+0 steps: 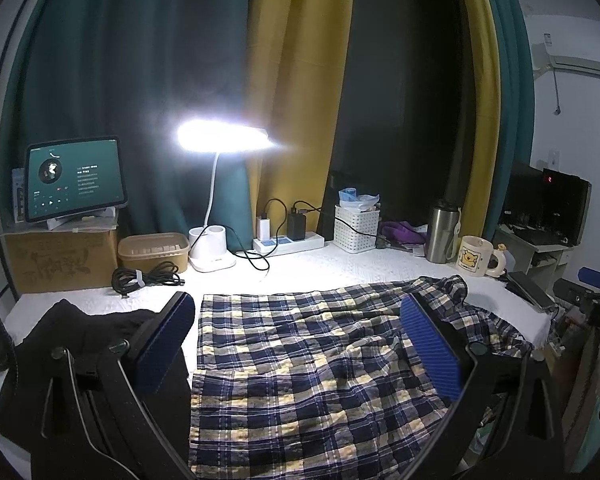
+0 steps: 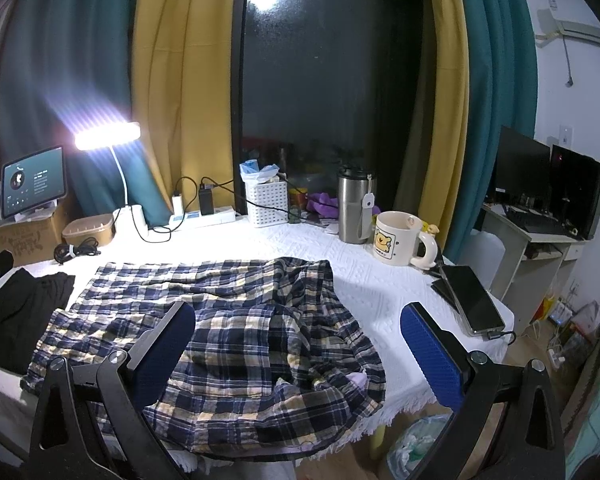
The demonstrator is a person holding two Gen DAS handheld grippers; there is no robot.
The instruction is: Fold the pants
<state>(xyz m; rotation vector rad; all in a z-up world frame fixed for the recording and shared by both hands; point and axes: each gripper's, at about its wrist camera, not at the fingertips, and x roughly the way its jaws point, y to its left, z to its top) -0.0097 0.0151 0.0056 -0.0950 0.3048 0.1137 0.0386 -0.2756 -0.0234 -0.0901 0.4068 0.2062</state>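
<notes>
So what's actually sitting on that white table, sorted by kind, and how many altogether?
Clothes: 2, plaid pants, black garment
Drinkware: 2, mug, steel tumbler
Lamps: 1
Tablets: 1
Baskets: 1
Total: 7

The pants are soft, crinkled woven cloth in a matt plaid. Under them the table wears a white cover with a raised, embossed weave and a fringed edge. Beside the pants, a black garment looks like matt cloth. Behind them stands a brushed metal flask, a glossy ceramic mug, a white plastic lattice basket and a plain cardboard box. Each tool has ribbed blue pads, probably rubber, on matt black plastic.
</notes>
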